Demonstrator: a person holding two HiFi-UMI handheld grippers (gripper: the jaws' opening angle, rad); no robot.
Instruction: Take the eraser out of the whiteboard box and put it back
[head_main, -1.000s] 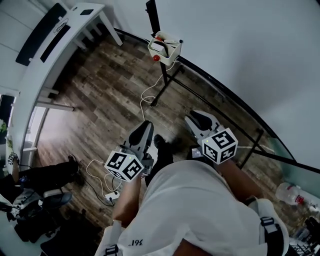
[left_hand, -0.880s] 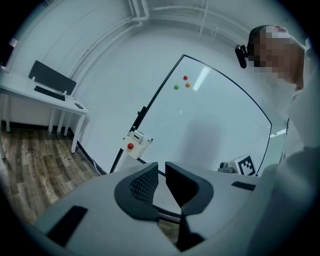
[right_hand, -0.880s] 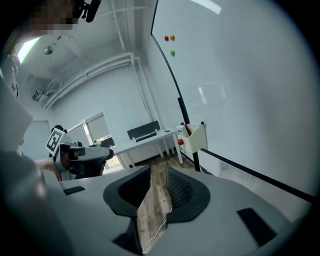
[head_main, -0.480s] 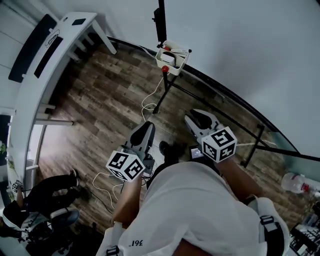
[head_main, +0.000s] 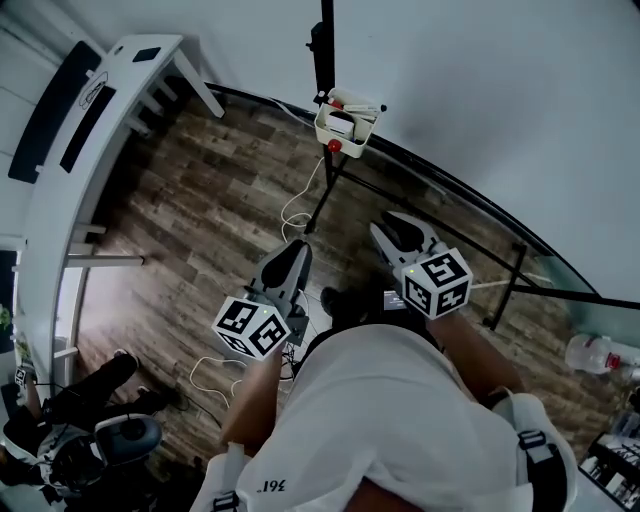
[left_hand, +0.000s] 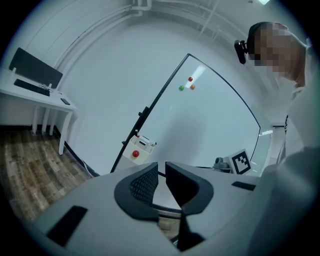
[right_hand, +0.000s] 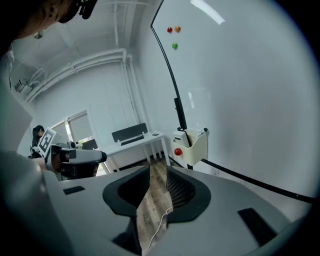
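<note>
1. The left gripper (left_hand: 161, 170) is holding its black ribbed jaws almost pressed together, with only a slit between them and nothing in it. The right gripper (right_hand: 159, 172) jaws are opening, partly spread and empty.
2. Through the right jaws' gap, wood-plank floor (right_hand: 152, 195) and a thin white cable (right_hand: 159, 225) are showing.
3. Well ahead of both pairs of jaws, the whiteboard box (right_hand: 192, 145) is hanging. It is cream plastic, open-topped and round-cornered, with a red round magnet (right_hand: 178, 151) on its front. It is lying beyond and right of the right jaws, and beyond and slightly left of the left jaws. The right gripper is, I judge, nearer.
4. The eraser (head_main: 340, 117) is sitting inside that box as a pale block, too small to tell its long axis.
5. Behind it, the glossy, black-framed whiteboard (right_hand: 240, 100) is standing.
</note>
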